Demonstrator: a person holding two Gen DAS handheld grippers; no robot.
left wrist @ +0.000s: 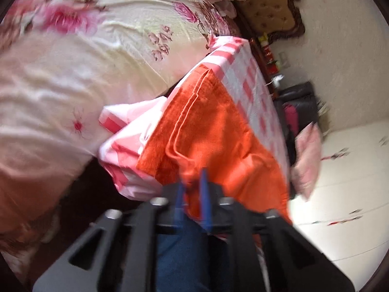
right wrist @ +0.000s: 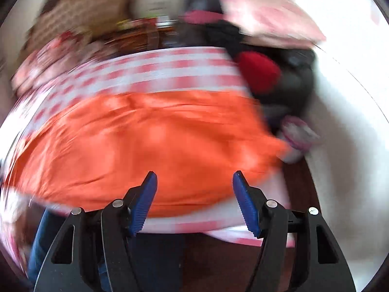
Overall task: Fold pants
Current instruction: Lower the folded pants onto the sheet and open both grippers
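The orange pants [left wrist: 214,131] lie folded on a pink-and-white checked cloth [left wrist: 245,73]. In the left wrist view their near edge runs between the blue pads, and my left gripper [left wrist: 192,182] is shut on that edge. The right wrist view is blurred. There the orange pants [right wrist: 150,133] spread wide across the checked cloth [right wrist: 170,73]. My right gripper [right wrist: 194,174] hovers over their near edge, open, with nothing pinched between its blue fingertips [right wrist: 150,180].
A bed with a floral sheet [left wrist: 85,56] lies to the left of the checked surface. A dark chair piled with pink and red clothes [right wrist: 262,77] stands at the right. White floor [left wrist: 345,170] lies beyond. A person's blue-jeaned leg [left wrist: 180,250] shows below the grippers.
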